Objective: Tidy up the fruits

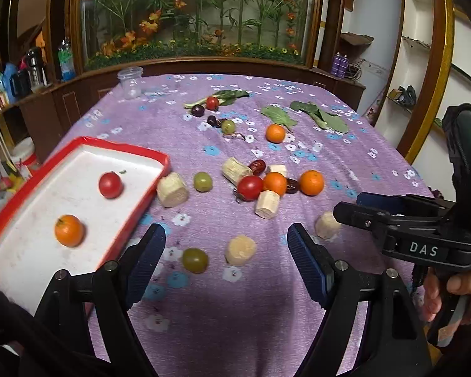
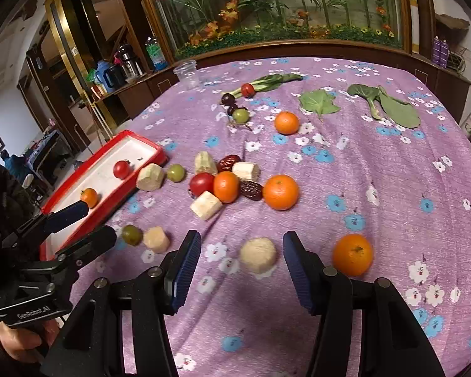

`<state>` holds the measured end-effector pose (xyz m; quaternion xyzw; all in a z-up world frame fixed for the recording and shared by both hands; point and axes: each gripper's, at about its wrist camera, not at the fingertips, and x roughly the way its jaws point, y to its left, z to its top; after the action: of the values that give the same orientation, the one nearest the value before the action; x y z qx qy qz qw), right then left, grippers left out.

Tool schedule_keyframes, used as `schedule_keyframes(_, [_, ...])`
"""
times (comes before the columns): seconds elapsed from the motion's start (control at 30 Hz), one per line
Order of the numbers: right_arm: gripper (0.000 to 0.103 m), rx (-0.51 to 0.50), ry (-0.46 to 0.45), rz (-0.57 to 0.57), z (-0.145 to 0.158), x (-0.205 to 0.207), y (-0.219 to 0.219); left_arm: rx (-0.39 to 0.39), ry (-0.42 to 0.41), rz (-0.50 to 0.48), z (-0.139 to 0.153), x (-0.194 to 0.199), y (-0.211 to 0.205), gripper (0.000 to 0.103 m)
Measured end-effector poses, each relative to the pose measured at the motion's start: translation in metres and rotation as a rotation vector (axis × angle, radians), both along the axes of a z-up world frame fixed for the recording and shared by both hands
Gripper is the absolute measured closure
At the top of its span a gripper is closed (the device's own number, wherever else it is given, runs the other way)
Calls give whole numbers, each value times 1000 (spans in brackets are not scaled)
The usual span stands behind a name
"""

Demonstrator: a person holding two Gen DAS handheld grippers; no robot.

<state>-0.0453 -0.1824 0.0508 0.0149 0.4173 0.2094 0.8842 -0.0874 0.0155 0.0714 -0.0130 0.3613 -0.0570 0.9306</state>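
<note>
A red-rimmed white tray (image 1: 135,201) at the left holds a tomato (image 1: 110,184) and an orange (image 1: 69,230); it also shows in the right wrist view (image 2: 141,139). My left gripper (image 1: 226,251) is open and empty, above a green grape (image 1: 195,260) and a pale cane piece (image 1: 240,250). My right gripper (image 2: 241,260) is open, its fingers either side of another cane piece (image 2: 258,255). An orange (image 2: 352,254) lies just right of it. A cluster of tomato (image 2: 202,183), oranges (image 2: 280,192), dates and cane pieces lies mid-table.
Purple flowered cloth (image 2: 392,172) covers the table. Green leaves (image 2: 392,106), an orange (image 2: 286,122), grapes and a small tomato (image 2: 247,90) lie farther back. A clear plastic jar (image 1: 130,81) stands at the far left corner. A glass cabinet with plants is behind.
</note>
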Motion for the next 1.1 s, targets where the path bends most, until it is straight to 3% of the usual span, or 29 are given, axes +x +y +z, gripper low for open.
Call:
schedule_keyframes(0.07, [39,-6,-5,2,0,-1,2,-6,1,1,-2,0,0,23])
schedule_keyframes(0.33, [38,-9,10,-11,-6,0,-5,-25,72,-15,-19,5,-10,23])
schedule_keyframes(0.43, [29,-14,6,-20,-5,-1,-8,-33,72,-1,-16,4,-7,23])
schedule_keyframes(0.6, [28,-49,24,-17,-14,-3,-9,-66,119,18,-26,10,-2,23])
schedule_keyframes(0.77, [45,-82,50,6,-28,-2,-5,-64,154,-27,-38,17,-13,23])
schedule_keyframes(0.97, [57,-104,71,16,-38,11,3,-68,155,-58,-39,24,-20,23])
schedule_keyframes(1.0, [59,-108,73,18,-39,13,5,-68,152,-58,-38,26,-20,25])
schedule_keyframes(1.1, [62,-127,79,19,-44,19,11,-79,157,-64,-38,33,-20,44])
